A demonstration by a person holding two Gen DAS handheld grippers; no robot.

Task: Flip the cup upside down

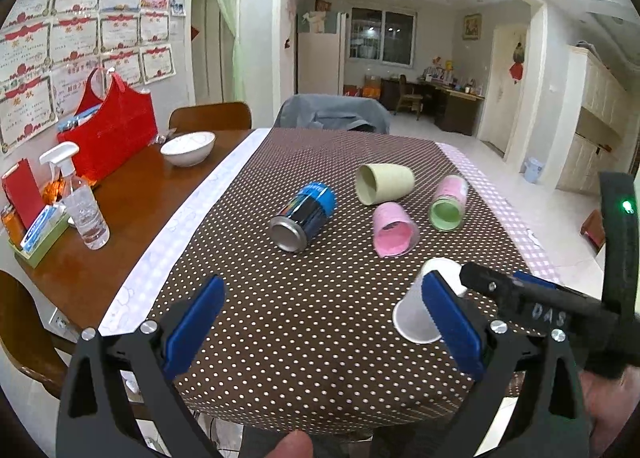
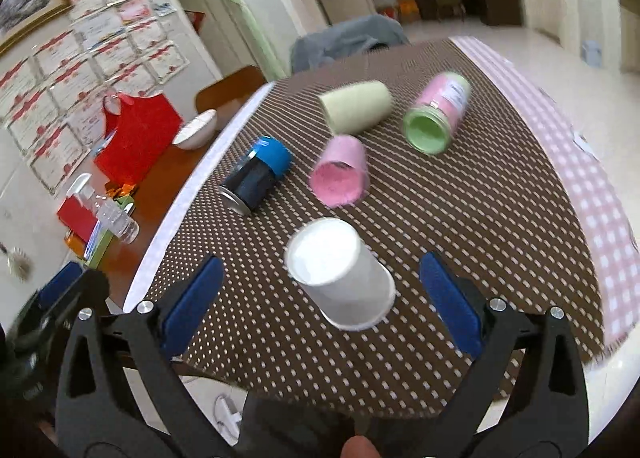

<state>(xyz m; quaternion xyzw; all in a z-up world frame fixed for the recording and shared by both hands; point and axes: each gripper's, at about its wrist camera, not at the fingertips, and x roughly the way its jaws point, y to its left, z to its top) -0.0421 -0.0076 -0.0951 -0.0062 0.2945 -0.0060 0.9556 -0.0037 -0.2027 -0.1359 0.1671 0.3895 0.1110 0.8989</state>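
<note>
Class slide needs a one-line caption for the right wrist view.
Open right claw above a white paper cup standing upside down on the dotted tablecloth.

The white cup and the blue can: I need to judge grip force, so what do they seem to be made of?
White cup: probably paper or thin plastic, matte, going by its thin rolled rim and plain dull wall. Blue can: apparently metal, glossy printed wall with a bare silvery domed end.

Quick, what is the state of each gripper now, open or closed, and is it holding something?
Left gripper: open, holding nothing.
Right gripper: open, its fingers on either side of the white cup, not gripping it.
</note>
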